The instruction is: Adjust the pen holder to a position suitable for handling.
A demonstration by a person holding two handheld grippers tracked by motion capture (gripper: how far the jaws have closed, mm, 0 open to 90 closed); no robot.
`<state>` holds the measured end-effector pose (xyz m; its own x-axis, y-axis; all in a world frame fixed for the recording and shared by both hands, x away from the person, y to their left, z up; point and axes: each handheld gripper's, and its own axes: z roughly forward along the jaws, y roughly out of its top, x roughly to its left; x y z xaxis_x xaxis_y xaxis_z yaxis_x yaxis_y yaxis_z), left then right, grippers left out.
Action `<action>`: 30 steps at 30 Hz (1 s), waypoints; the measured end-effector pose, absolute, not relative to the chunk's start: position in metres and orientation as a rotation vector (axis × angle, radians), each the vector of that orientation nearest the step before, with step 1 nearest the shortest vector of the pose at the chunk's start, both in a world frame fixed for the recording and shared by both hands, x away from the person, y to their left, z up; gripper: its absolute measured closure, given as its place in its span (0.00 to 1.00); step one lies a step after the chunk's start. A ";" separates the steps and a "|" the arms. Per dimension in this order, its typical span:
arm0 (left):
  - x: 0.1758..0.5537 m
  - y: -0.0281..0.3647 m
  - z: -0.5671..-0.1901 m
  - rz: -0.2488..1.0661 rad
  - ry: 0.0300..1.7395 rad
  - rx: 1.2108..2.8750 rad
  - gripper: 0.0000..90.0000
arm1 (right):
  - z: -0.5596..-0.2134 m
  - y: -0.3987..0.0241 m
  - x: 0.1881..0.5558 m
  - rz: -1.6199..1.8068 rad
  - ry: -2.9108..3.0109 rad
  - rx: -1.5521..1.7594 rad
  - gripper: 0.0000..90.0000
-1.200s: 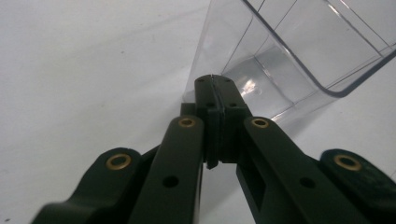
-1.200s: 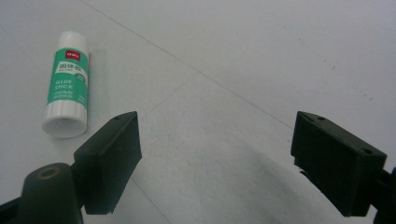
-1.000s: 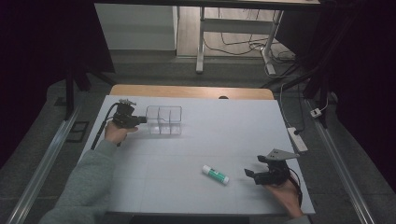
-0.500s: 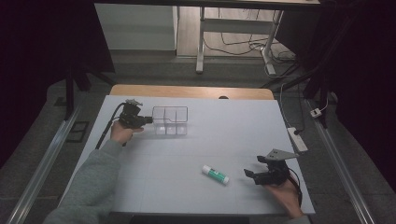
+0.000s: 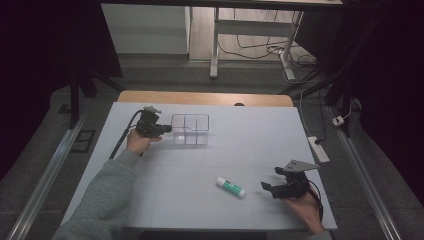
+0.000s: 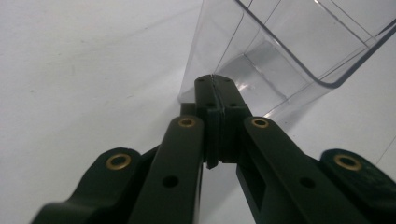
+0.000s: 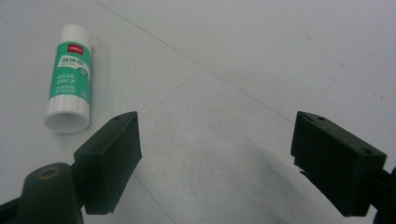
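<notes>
Left tool being held pressed together on wall of clear divided box, far-left area of counter; pinch being shown close in left gripper view. Judgement: box likely being dragged; grip to be kept low on wall, pull kept level, so light box is not being tipped.

Right tool being held spread, empty, jaws just beside glue stick lying flat, near-right.

Counter being covered by white sheet; floor cables, power strip, dark curtains being noted.

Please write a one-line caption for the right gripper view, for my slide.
Open right gripper above the white table, with a green-and-white glue stick lying to the left of its jaws.
</notes>
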<state>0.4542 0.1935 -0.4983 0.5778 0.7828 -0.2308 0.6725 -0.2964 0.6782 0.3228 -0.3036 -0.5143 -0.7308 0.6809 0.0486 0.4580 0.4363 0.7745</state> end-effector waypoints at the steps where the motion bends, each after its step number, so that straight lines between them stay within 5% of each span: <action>1: 0.454 0.192 -0.498 0.183 1.152 2.051 0.99 | -0.514 -0.304 0.323 1.179 2.421 0.985 0.17; 30: 0.460 0.153 -0.499 0.153 1.100 2.085 0.99 | -0.514 -0.304 0.322 1.181 2.426 0.968 0.17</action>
